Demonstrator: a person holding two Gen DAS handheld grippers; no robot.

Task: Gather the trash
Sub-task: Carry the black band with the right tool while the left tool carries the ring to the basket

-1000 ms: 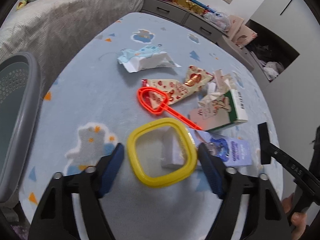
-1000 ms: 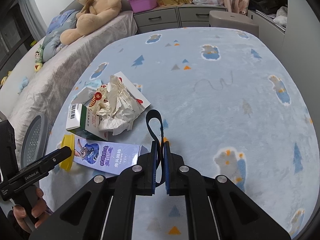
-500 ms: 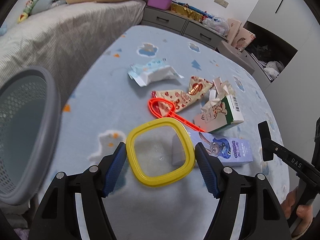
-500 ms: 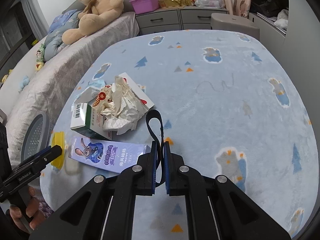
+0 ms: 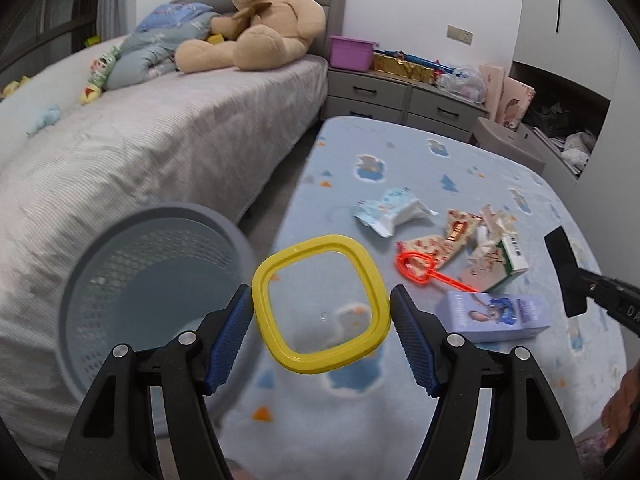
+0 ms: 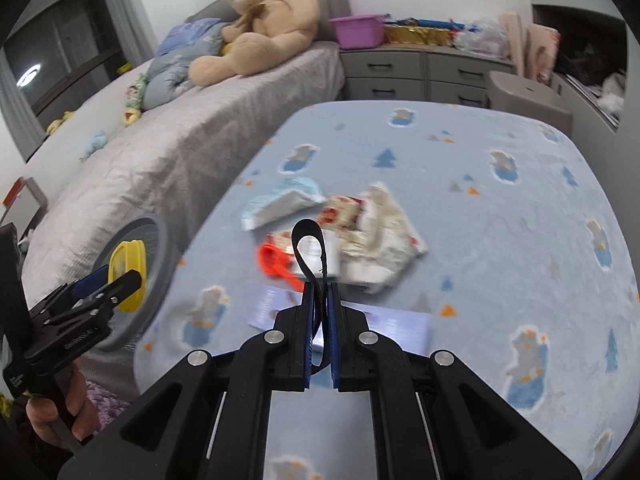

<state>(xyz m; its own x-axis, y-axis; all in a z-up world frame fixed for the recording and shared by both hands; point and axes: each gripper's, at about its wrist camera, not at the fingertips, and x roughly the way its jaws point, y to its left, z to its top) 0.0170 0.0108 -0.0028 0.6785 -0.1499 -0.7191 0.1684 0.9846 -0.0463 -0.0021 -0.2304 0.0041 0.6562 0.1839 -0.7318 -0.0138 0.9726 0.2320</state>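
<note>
My left gripper (image 5: pixel 322 312) is shut on a yellow-rimmed clear lid (image 5: pixel 280 348), held in the air between the blue mat and the grey mesh bin (image 5: pixel 120 280). The right wrist view shows the lid (image 6: pixel 128 264) in front of the bin (image 6: pixel 160 256). My right gripper (image 6: pixel 319 300) is shut on a black strap loop (image 6: pixel 308 248). On the mat lie a blue wipes pack (image 5: pixel 390 210), red-patterned wrappers (image 5: pixel 436 244), an orange plastic wand (image 5: pixel 424 270), a green-and-white carton (image 5: pixel 500 260) with crumpled paper, and a purple box (image 5: pixel 496 316).
A grey bed (image 5: pixel 160 140) with a teddy bear (image 5: pixel 264 20) runs along the left. Grey drawers (image 5: pixel 400 96) with a purple tub (image 5: pixel 352 52) stand at the back. The blue patterned mat (image 5: pixel 440 168) covers the floor on the right.
My left gripper has lifted the yellow lid off the mat and swung left toward the bin. My right gripper has risen and tilted up, still holding the strap.
</note>
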